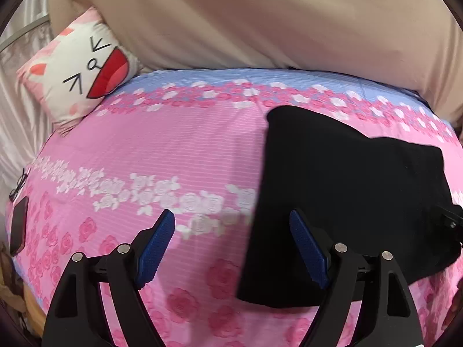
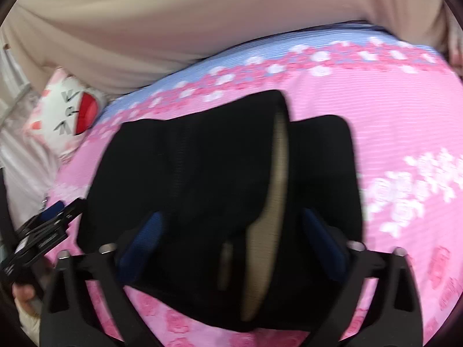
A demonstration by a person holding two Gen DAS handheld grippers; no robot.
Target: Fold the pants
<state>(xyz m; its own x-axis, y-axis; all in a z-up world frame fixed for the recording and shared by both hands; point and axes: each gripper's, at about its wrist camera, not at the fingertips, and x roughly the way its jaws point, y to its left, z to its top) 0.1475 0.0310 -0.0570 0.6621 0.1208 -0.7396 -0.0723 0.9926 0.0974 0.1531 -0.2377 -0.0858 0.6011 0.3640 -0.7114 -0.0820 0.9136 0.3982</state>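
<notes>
A bed with a pink rose-print sheet [image 1: 173, 150] carries the folded black pants [image 1: 341, 202], a cat-face pillow [image 1: 84, 69] behind. The left tongs [image 1: 231, 243] gape empty beside them. The right tongs [image 2: 231, 240] straddle the pants, pads apart, not pressing.

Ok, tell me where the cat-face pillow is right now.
The cat-face pillow sits at the upper left in both wrist views, at the far corner of the pink floral bedspread, beside the beige wall and well left of the black pants.
</notes>
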